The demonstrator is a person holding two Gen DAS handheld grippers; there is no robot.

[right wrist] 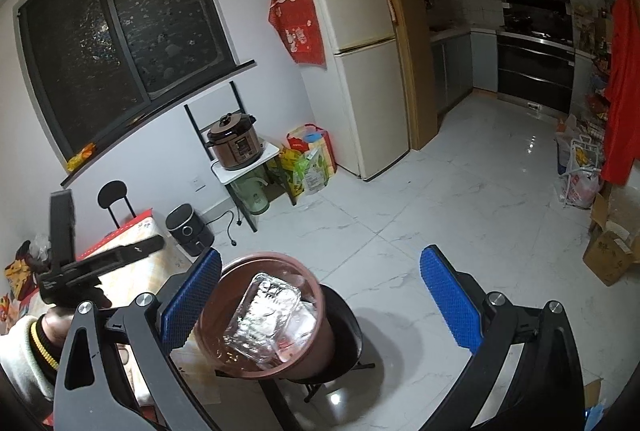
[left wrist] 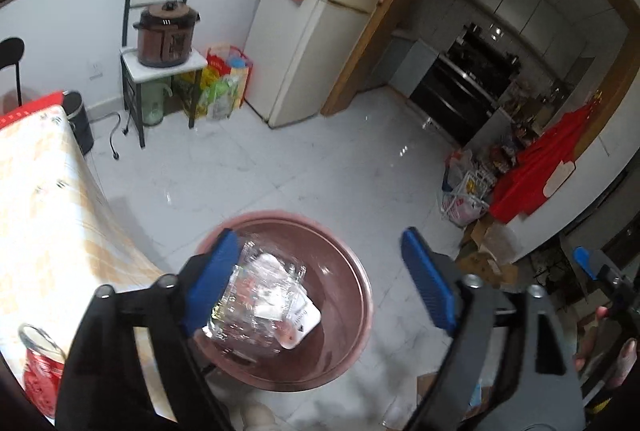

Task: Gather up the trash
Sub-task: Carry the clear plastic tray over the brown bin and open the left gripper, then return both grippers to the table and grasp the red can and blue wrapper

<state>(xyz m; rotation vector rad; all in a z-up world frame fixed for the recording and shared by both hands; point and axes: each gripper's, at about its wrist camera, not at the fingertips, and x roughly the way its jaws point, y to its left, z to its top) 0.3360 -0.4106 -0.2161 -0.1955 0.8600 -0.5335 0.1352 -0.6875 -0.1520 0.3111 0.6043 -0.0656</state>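
Observation:
A brown round trash bin [left wrist: 352, 315] stands on a black stool beside the table; it also shows in the right wrist view [right wrist: 312, 279]. Inside it lies a crumpled clear plastic container [left wrist: 260, 311] with white paper under it, seen too in the right wrist view [right wrist: 264, 319]. My left gripper [left wrist: 320, 279] is open and empty above the bin. My right gripper [right wrist: 320, 295] is open and empty over the bin's right side. The left gripper's black body [right wrist: 80, 267] shows at the left of the right wrist view.
A table with a yellow checked cloth [left wrist: 44, 215] is at the left, with a red jar [left wrist: 40, 367] near its edge. A rack with a brown pressure cooker [right wrist: 236, 143], a fridge [right wrist: 360, 71], bags [right wrist: 308, 159] and cardboard boxes [right wrist: 608, 251] ring the white tile floor.

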